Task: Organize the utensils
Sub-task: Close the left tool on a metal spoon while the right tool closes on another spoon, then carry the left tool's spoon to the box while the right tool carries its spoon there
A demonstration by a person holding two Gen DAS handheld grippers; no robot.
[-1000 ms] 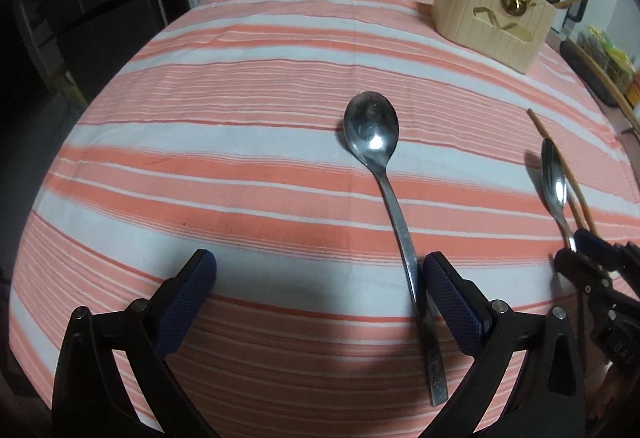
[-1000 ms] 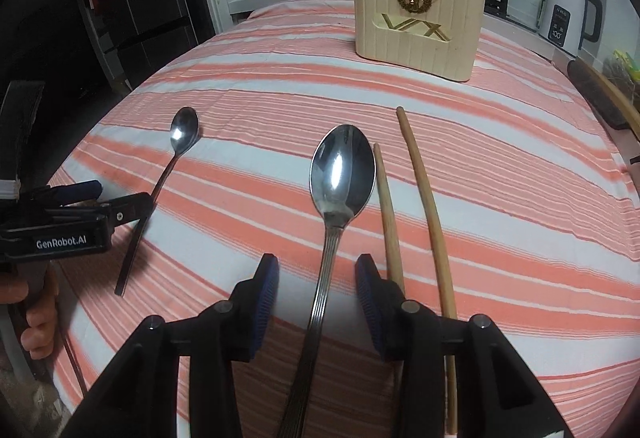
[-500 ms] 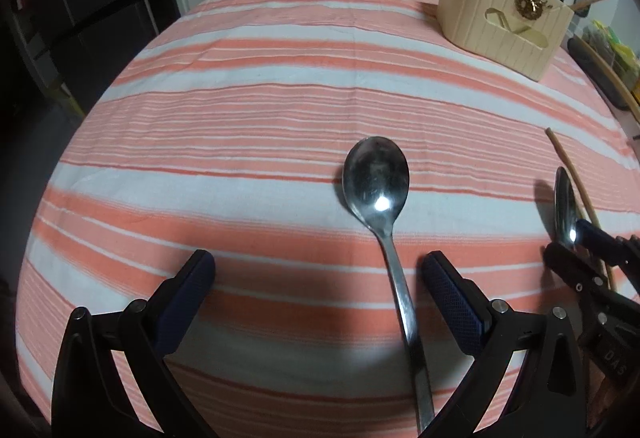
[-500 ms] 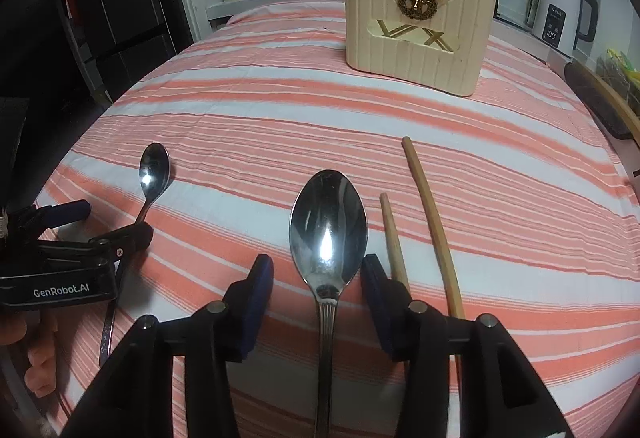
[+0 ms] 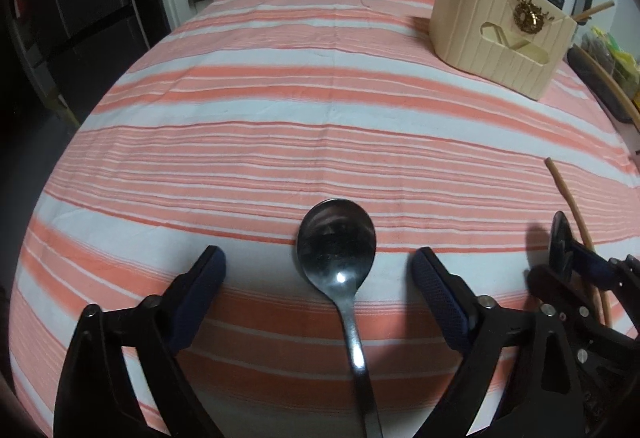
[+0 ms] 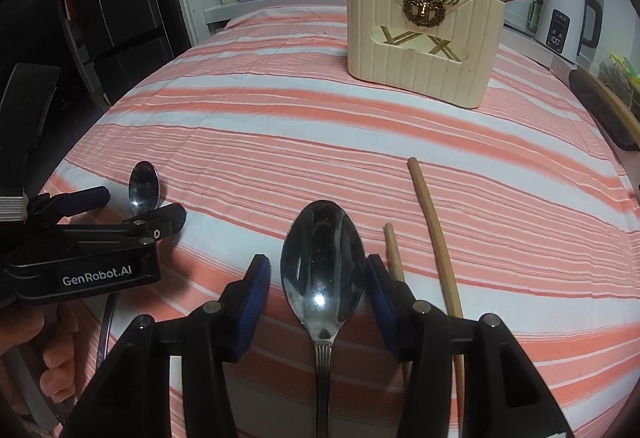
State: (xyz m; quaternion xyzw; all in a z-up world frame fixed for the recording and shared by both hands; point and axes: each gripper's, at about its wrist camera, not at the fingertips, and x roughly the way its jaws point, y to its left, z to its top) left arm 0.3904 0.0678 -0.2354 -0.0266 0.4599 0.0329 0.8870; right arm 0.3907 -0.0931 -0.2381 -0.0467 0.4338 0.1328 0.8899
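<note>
Tongs (image 5: 318, 270) astride spoon (image 5: 336, 242), untouched

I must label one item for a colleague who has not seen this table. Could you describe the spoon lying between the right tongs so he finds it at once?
On the striped cloth, look toward the near edge from the cream utensil holder. The spoon lies between the open right tongs, bowl pointing at the holder. It has a ridged handle, and two wooden chopsticks lie just right of it; the other spoon has none near.

My left gripper (image 5: 318, 270), low centre of frame, jaws wide apart, just been closing a little, pads pressing nothing. My right gripper (image 6: 318, 280), low centre, jaws partly apart. Both pitched downward.
</note>
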